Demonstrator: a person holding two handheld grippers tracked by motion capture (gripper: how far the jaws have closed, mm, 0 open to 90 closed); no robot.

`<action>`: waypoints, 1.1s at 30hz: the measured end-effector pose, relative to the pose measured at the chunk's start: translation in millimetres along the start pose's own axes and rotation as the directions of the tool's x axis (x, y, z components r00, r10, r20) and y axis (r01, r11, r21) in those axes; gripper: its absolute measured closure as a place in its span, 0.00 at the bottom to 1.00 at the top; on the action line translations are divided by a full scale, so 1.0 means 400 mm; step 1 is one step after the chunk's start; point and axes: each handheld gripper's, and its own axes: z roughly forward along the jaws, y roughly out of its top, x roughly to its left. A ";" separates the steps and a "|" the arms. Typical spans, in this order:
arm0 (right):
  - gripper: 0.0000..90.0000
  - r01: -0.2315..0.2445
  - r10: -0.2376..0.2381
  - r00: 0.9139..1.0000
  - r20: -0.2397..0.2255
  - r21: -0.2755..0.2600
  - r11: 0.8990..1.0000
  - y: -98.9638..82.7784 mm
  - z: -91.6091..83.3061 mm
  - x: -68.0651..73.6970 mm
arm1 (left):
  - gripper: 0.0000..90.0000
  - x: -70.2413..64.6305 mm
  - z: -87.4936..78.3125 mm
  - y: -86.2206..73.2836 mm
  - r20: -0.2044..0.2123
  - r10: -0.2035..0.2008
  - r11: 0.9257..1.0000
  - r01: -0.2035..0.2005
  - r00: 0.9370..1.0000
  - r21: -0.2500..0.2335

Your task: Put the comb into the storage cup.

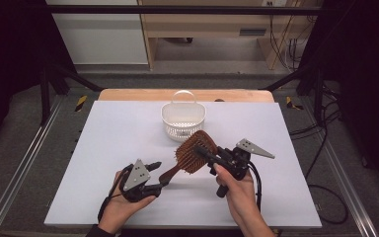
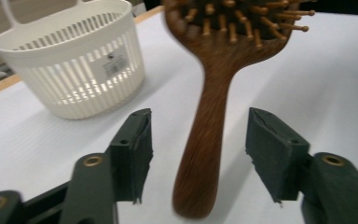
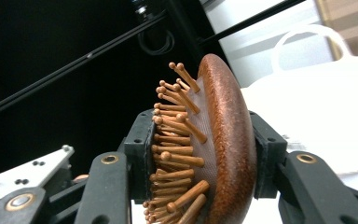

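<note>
My right gripper (image 3: 200, 154) clamps the wooden hairbrush (image 1: 193, 152) by its head, so my left gripper (image 2: 198, 154) stands open around the handle (basket (image 1: 183, 120) nearby).

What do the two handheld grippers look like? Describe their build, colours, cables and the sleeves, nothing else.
The left gripper and the right gripper are both black, two-jawed, with brass-coloured rivets at the joints and dark, flat rectangular pads. Each carries a grey three-cornered plate with small dark holes on top. A black cable trails from each. The hands are bare; a dark cuff edges the left wrist.
</note>
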 end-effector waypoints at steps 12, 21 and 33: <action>0.58 -0.005 0.009 0.997 0.082 -0.048 0.999 0.025 -0.038 -0.057 | 0.29 0.084 -0.051 -0.026 -0.128 -0.139 0.989 0.130 0.982 -0.076; 0.58 -0.011 0.019 0.993 0.118 -0.070 0.997 0.037 -0.058 -0.086 | 0.15 0.113 -0.061 -0.044 -0.189 -0.182 0.982 0.167 0.965 -0.093; 0.58 -0.019 0.030 0.991 0.131 -0.083 0.996 0.044 -0.070 -0.101 | 0.13 0.122 -0.063 -0.053 -0.211 -0.188 0.981 0.171 0.959 -0.096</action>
